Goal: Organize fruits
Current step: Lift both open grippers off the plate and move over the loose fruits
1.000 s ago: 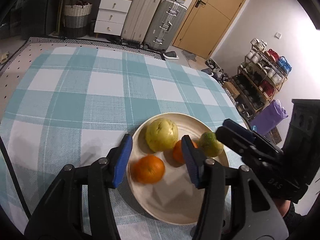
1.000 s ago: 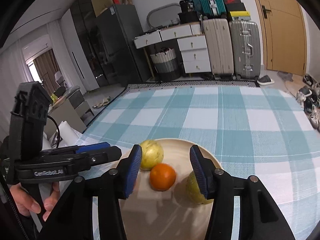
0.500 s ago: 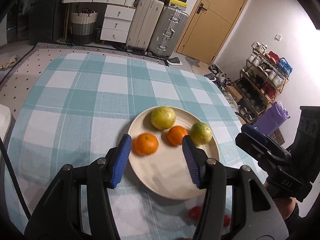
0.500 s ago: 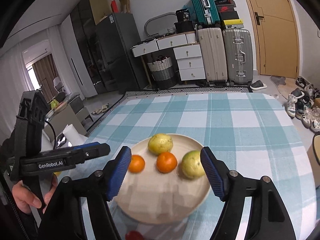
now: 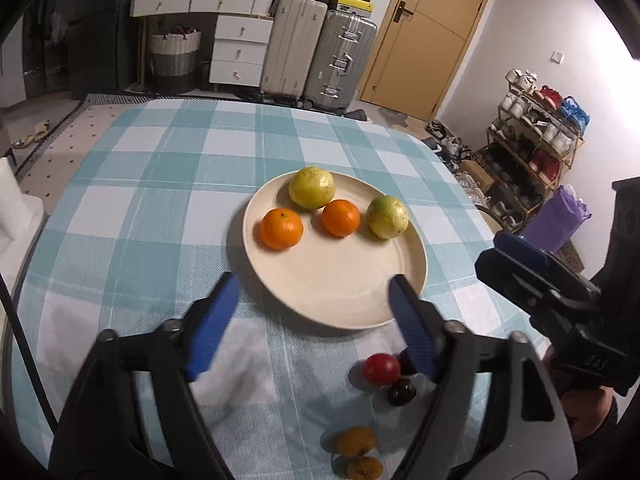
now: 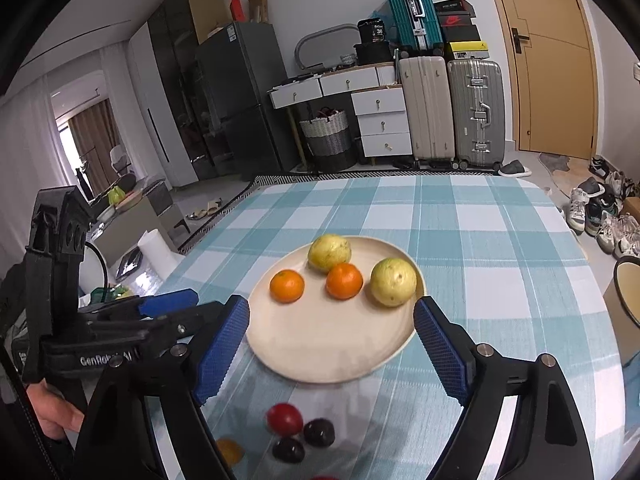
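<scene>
A cream plate (image 5: pixel 344 268) (image 6: pixel 320 340) on the checked tablecloth holds two oranges (image 5: pixel 281 229) (image 6: pixel 287 286) and two yellow-green fruits (image 5: pixel 387 217) (image 6: pixel 393 282). My left gripper (image 5: pixel 312 284) hovers over the plate's near rim. Its jaws are opening and nothing is between the pads. My right gripper (image 6: pixel 332 308) hangs just short of the same plate, jaws also opening and empty. In front of the plate lie a red fruit (image 5: pixel 381 369) (image 6: pixel 284 419), dark fruits (image 5: pixel 401 393) (image 6: pixel 319 432) and brown ones (image 5: pixel 355 442).
The right gripper's body (image 5: pixel 536 280) stands right of the plate, the left one's (image 6: pixel 120 332) at its left. Another dish (image 6: pixel 628 292) shows past the table's right edge. Beyond the table stand suitcases (image 6: pixel 474 112), drawers, a shoe rack (image 5: pixel 532 152) and a door.
Both grippers have drawn back from the plate and their jaws have widened. The orange and the yellow-green fruit that were between them now lie free on the plate. Small fruits came into view.
</scene>
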Demonstrator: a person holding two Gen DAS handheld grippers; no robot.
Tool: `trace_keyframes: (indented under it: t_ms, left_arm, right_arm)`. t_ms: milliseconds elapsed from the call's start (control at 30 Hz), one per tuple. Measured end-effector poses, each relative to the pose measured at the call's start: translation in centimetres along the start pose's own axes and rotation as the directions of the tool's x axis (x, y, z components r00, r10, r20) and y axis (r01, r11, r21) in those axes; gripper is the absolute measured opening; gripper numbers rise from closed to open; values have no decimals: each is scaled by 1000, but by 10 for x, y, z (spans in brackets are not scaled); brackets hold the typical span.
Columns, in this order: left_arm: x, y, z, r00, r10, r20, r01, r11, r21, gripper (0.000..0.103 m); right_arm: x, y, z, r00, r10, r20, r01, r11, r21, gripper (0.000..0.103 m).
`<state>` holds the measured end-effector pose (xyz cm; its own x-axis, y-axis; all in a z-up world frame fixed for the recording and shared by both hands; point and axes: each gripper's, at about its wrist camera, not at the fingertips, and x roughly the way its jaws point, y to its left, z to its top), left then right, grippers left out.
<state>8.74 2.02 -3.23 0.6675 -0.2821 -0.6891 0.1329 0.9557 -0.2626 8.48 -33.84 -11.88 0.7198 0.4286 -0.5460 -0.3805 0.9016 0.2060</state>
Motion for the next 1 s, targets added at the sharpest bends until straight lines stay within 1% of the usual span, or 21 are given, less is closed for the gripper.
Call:
trace_keyframes:
  t_ms: [67,233,367,533,633,700,800,1000]
  left_arm:
    - [-6,-2,-6,1000,17,14,-17,1000,1,81]
    - [-11,-3,-14,999,46,-6,-46,999,-2,83]
    - [-14,-2,-20,997,79,1,-79,997,-1,83]
    - [-19,-1,-31,996,88,-10,-88,996,-3,86]
    - [-21,-1,-37,995,97,-13,-97,995,-3,89]
    - [-22,-1,-41,995,98,-16,-98,995,8,96]
    - [-25,-2,-49,996,81,-22,-81,997,17,102]
    - [-26,0,-68,997,53,-58,-52,999,14,102]
  right_arm:
    - [-4,2,-3,1000,2,1,-2,1000,-5,87]
    - [-18,8,-14,1000,6,8,-6,1000,-9,92]
    - [-25,9,-22,1000,18,5,-18,1000,-6,93]
    - [-35,8,-32,1000,15,-1,-15,1000,-4,94]
    - [-42,6,-36,1000,7,2,-7,1000,6,97]
    - [-46,5,-39,1000,6,5,-6,1000,14,98]
    - [-49,3,-43,1000,7,-3,-7,1000,28,98]
    - [-53,4,-55,999,26,-21,-24,998,51,99]
